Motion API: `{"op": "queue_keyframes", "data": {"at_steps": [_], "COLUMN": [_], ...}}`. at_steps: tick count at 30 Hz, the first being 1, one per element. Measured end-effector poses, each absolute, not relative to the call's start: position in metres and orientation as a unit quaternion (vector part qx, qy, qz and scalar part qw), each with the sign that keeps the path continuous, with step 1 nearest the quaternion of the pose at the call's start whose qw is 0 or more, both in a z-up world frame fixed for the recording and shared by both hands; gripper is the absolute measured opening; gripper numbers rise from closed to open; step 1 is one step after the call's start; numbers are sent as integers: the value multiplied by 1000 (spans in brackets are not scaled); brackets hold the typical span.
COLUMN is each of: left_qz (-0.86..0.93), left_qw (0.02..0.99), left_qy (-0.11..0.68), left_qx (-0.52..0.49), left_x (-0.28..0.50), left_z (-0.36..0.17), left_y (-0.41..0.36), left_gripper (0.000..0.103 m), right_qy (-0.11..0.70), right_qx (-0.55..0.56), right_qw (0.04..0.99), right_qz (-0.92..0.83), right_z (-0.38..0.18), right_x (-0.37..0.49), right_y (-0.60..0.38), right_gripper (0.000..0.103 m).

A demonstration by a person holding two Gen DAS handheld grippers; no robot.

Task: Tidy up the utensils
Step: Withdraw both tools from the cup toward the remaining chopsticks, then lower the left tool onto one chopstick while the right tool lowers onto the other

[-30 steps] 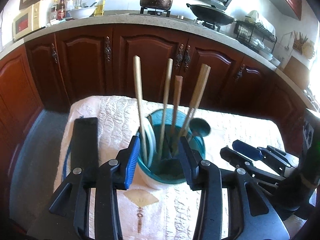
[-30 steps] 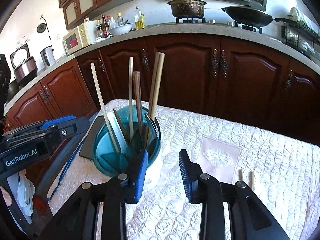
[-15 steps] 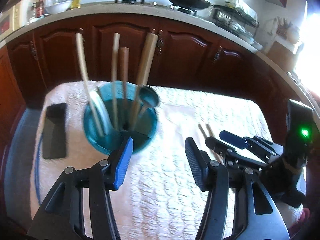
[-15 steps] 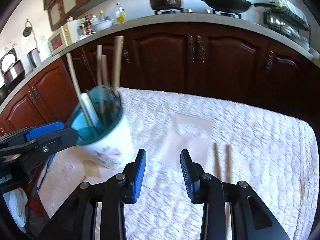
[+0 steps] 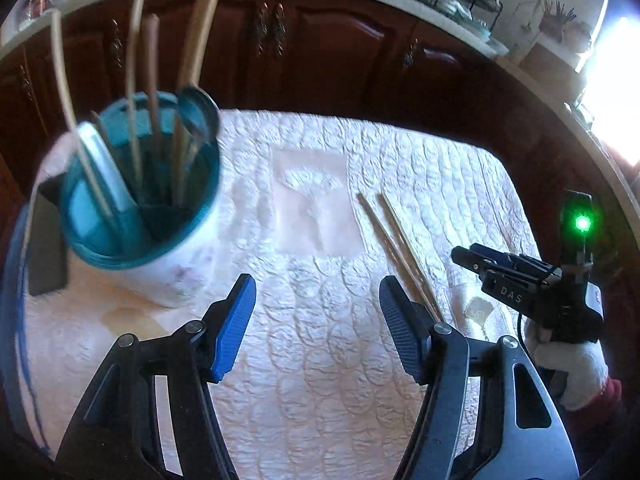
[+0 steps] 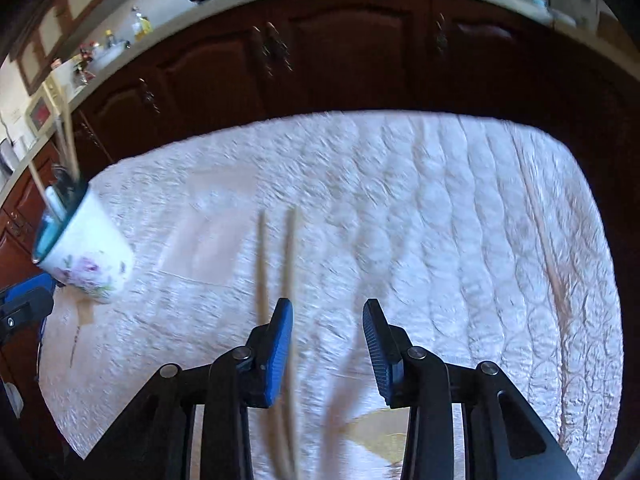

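Observation:
A white flowered cup with a teal inside (image 5: 140,216) stands on the quilted table at the left and holds several wooden utensils and a ladle. It also shows in the right wrist view (image 6: 86,252). A pair of wooden chopsticks (image 5: 394,240) lies flat on the cloth, right of the middle; in the right wrist view the chopsticks (image 6: 278,264) run under my left finger. My left gripper (image 5: 318,320) is open and empty above the cloth. My right gripper (image 6: 327,344) is open and empty; it shows in the left wrist view (image 5: 500,264) beside the chopsticks.
A dark phone (image 5: 46,240) with a blue cable lies left of the cup. The white quilted cloth (image 5: 320,360) covers the table. Dark wooden cabinets (image 6: 340,52) and a kitchen counter stand behind the table's far edge.
Both grippers have swung right, away from the cup and toward the chopsticks. The right gripper now hangs over the chopsticks. Both stay open.

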State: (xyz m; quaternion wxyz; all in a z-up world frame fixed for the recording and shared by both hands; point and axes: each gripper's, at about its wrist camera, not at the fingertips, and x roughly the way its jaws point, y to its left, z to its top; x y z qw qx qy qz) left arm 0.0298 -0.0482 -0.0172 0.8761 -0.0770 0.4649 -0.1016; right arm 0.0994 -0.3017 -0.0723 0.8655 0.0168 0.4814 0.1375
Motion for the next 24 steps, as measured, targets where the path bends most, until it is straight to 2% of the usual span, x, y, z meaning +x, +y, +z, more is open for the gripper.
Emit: {"op": "queue_keyframes", "data": {"at_steps": [14, 17, 20, 24], "left_qz": [-96, -96, -97, -97], "left_qw": [861, 859, 858, 856], "left_qy": [496, 499, 501, 503], "left_qx": [-62, -61, -61, -64], "left_x": [47, 49, 51, 54], "left_z": [-46, -49, -51, -52], "left_y": [-63, -65, -66, -66], "left_gripper": [64, 64, 64, 64], "right_qy": [514, 523, 534, 535], "right_qx": [4, 7, 1, 16], "right_qw": [835, 827, 822, 824], "right_qz": [198, 207, 196, 188], "right_z": [-103, -110, -118, -120], "right_x": [144, 150, 155, 154], "right_y": [-263, -255, -251, -262], "right_gripper": [25, 18, 7, 6]}}
